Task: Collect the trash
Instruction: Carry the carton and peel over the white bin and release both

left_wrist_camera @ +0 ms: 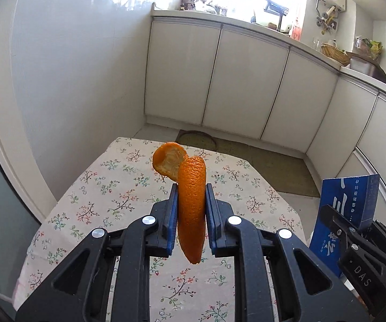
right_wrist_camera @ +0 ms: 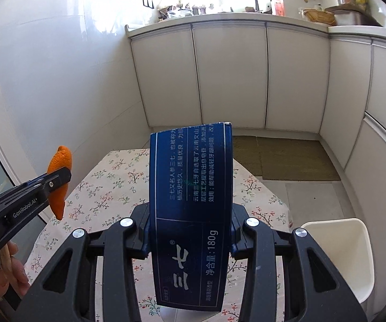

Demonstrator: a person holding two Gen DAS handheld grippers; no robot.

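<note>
We hold both pieces of trash clear above the floral-cloth worktop (left_wrist_camera: 91,201), apparently lifted so they can be carried off for dumping. Our left claw (left_wrist_camera: 191,209) is nearly closed, pinching the curled strip of orange peel (left_wrist_camera: 191,201) across its middle so both ends hang free. Our right claw (right_wrist_camera: 190,237) stands partly open, its pads clamped on the sides of the dark blue cardboard toothpaste box (right_wrist_camera: 190,187). The white plastic bin (right_wrist_camera: 351,257) beside the worktop looks empty.
</note>
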